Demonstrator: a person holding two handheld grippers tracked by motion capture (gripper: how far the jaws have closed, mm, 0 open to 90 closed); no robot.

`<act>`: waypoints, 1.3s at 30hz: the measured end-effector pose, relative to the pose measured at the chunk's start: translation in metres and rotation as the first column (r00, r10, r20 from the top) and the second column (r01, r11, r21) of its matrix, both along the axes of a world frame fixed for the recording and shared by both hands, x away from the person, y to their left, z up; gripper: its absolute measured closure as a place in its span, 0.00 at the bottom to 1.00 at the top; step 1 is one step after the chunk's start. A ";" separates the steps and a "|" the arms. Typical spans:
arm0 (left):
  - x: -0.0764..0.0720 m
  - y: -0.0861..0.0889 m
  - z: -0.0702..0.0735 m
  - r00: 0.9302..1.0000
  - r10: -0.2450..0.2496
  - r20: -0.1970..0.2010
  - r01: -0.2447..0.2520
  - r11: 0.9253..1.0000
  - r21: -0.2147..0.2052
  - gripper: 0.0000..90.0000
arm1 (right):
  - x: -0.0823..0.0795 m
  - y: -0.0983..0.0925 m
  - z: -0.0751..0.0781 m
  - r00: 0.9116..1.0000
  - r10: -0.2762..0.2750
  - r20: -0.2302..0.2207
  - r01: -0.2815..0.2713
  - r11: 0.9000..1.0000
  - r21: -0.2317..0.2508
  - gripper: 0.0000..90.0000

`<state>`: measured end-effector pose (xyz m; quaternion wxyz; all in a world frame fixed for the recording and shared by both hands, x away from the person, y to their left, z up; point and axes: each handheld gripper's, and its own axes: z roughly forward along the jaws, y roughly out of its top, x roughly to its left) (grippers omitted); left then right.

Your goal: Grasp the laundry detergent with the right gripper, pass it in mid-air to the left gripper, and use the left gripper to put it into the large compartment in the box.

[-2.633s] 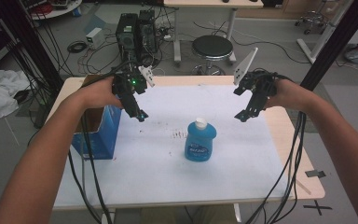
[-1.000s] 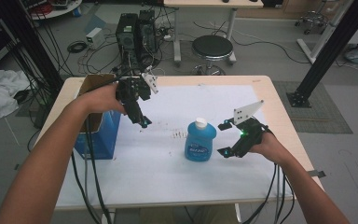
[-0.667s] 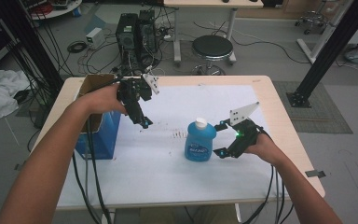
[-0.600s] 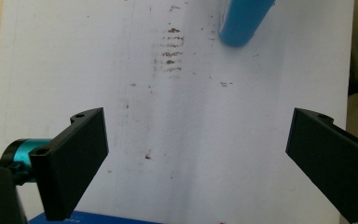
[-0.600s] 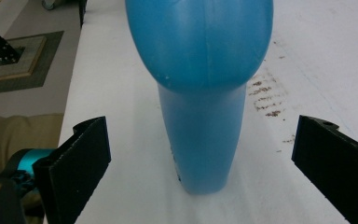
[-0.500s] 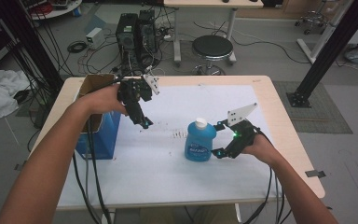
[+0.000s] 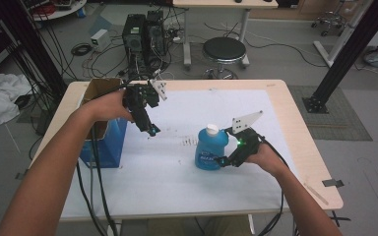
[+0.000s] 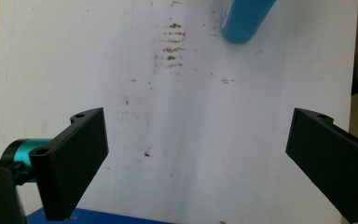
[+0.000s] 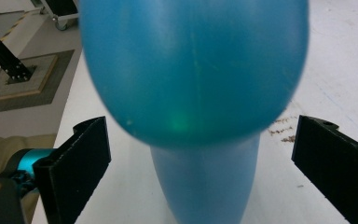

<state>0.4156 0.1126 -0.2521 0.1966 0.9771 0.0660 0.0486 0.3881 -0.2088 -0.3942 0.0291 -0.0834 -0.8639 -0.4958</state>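
**Right gripper at the blue bottle, jaws wide**

High view: the bottle [image 7: 211, 148] stands upright near the middle of the white sheet [image 7: 177, 167] on the table [image 7: 295, 123]. The right gripper [image 7: 225, 161] sits low just beside its right flank; whether it touches cannot be told from here. The left gripper [image 7: 147, 125] hangs above the sheet, well apart from the bottle, next to a blue box [image 7: 103, 142] at the table's left edge.

Left gripper view: the left gripper [image 8: 196, 158] has its jaws spread over the bare, smudged sheet [image 8: 191, 116], with the bottle [image 8: 242, 21] far off at the top.

Right gripper view: the right gripper [image 9: 200, 163] is spread wide, the bottle [image 9: 193, 70] close up between the jaws, neither pad pressing it.
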 end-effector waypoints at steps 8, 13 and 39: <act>0.001 0.000 0.000 1.000 -0.001 0.002 0.001 1.000 0.003 0.06 | 0.001 0.007 -0.006 1.000 -0.011 -0.001 0.011 0.999 0.038 0.04; 0.000 0.000 -0.001 1.000 -0.003 0.002 0.003 1.000 0.002 0.06 | 0.001 0.011 -0.010 1.000 -0.015 -0.001 0.015 0.999 0.049 0.04; -0.001 0.001 -0.002 1.000 0.002 0.004 -0.002 1.000 -0.003 0.06 | 0.000 0.010 -0.012 1.000 -0.014 0.020 0.011 0.992 0.129 0.31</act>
